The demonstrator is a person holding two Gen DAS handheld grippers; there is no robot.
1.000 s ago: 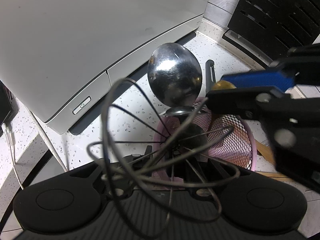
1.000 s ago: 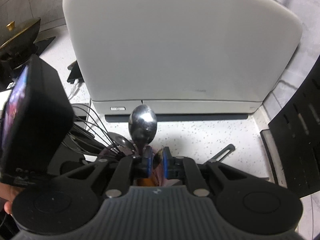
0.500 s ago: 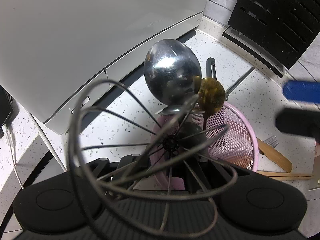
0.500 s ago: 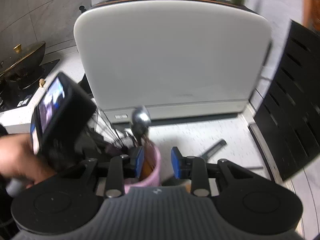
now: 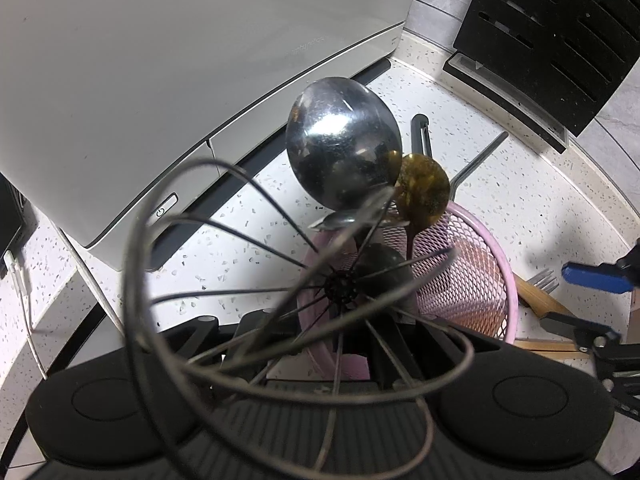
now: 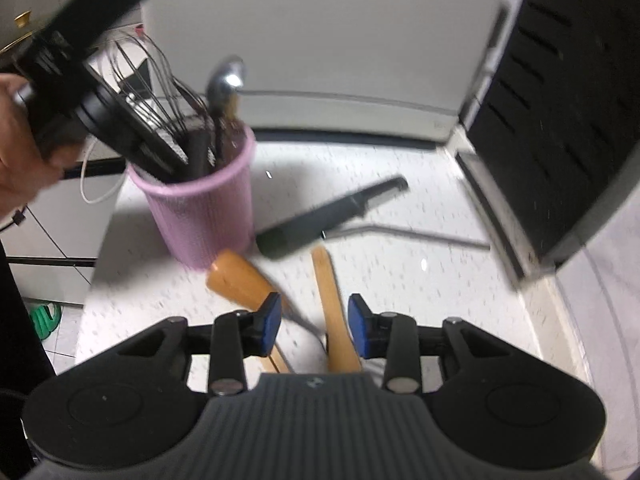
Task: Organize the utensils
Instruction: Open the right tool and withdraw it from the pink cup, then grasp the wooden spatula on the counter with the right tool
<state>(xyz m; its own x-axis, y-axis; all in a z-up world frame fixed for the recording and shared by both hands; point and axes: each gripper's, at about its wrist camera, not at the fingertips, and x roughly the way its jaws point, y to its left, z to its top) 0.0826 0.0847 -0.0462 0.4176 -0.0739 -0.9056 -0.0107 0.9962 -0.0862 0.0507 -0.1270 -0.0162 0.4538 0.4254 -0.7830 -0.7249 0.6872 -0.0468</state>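
Observation:
A pink mesh holder (image 6: 204, 208) (image 5: 484, 280) stands on the white counter and holds a steel ladle (image 5: 340, 148), a brown spoon (image 5: 424, 192) and a wire whisk (image 5: 280, 288). My left gripper (image 6: 180, 152) reaches into the holder at the whisk; its fingertips are hidden behind the wires. My right gripper (image 6: 314, 326) is open and empty, low over a wooden spatula (image 6: 334, 312) and a wooden-handled fork (image 6: 240, 280) lying on the counter. Its blue pads (image 5: 596, 276) show at the right edge of the left wrist view.
A black knife (image 6: 332, 216) and a thin metal rod (image 6: 420, 234) lie on the counter behind the wooden utensils. A large white appliance (image 6: 320, 28) stands at the back. A black slotted rack (image 6: 560, 112) stands at the right. A white cable (image 5: 24, 300) hangs at the left.
My right gripper let go of the brown spoon in the holder, opened, and drew back and down to the right over the wooden utensils. The whisk shifted slightly.

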